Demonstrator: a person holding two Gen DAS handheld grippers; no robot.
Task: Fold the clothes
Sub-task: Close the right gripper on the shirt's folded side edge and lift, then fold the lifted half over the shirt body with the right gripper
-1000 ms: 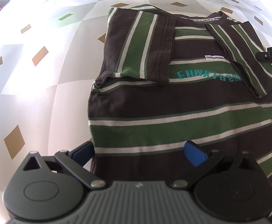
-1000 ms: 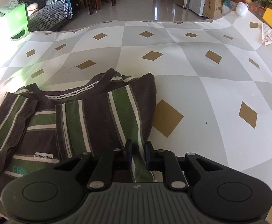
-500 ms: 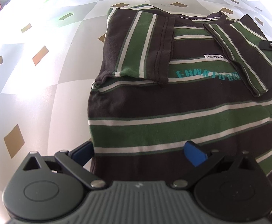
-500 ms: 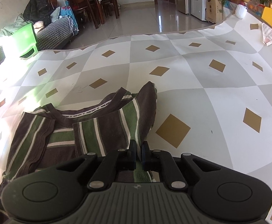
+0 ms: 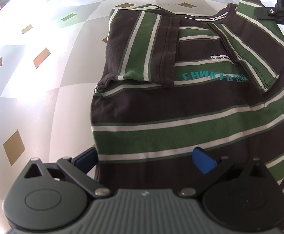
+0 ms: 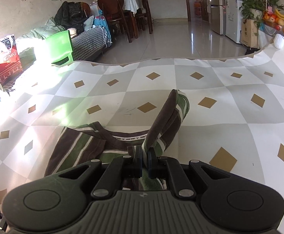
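Striped T-shirt laid on checked cloth | right gripper clenched on raised shoulder fabric | left gripper spread wide, nothing grasped

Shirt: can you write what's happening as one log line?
striped shirt on tablecloth | right hand-held gripper: shut on shoulder | left hand-held gripper: open at hem

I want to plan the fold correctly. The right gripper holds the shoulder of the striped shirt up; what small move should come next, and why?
Probably carry the right gripper toward the hem end, drawing the pinched shoulder over the body. It is shut on the striped shirt, whose collar end already rises off the checked cloth. Both sleeves lie folded in. The left gripper stands open across the hem corner, not pinching.
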